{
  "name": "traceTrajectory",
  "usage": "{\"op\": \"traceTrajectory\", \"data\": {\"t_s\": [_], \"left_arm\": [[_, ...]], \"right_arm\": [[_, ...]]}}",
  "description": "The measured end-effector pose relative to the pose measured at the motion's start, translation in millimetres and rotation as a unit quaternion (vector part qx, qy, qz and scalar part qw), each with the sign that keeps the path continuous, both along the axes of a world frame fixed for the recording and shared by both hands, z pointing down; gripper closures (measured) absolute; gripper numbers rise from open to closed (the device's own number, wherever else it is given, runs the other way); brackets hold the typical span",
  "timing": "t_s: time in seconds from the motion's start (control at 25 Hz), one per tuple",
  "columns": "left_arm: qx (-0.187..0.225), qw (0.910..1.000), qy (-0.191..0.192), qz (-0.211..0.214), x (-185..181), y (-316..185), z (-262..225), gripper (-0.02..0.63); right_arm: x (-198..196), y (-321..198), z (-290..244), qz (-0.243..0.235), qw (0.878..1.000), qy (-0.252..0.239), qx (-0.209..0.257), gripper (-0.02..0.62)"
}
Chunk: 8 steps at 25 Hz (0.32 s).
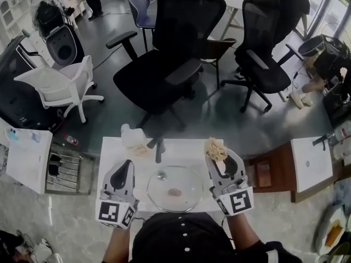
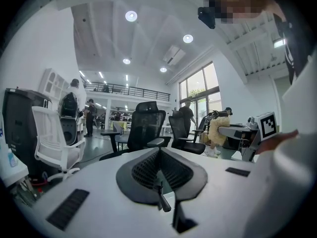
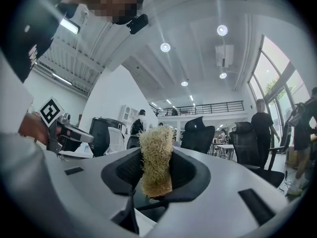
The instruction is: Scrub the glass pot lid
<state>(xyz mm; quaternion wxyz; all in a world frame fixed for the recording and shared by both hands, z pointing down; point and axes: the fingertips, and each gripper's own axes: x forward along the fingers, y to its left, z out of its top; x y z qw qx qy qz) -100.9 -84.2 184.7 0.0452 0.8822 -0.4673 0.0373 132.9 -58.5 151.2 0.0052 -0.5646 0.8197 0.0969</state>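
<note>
Fibrous scrubber in marker-tagged right gripper

The left gripper faces a black office chair, jaws together (pads touching).

I see the lid lying on the near middle of the desk, between my claws. The left claw is at its left and the right claw at its right. The scrubber sits in the right claw, over the desk's far right. A wad lies at the far left, with a handle just right of it. Chairs stand beyond the desk, and a rack lies on the floor at the left.
</note>
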Motion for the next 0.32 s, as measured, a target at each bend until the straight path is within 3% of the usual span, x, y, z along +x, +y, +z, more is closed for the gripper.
{"op": "traceTrajectory", "data": {"t_s": [0.32], "left_arm": [[0.001,1.0,0.008,0.006,2.7,-0.9,1.7,0.578]], "right_arm": [[-2.1,-1.4,-2.1,-0.003,1.0,0.003,0.007,0.448]]}}
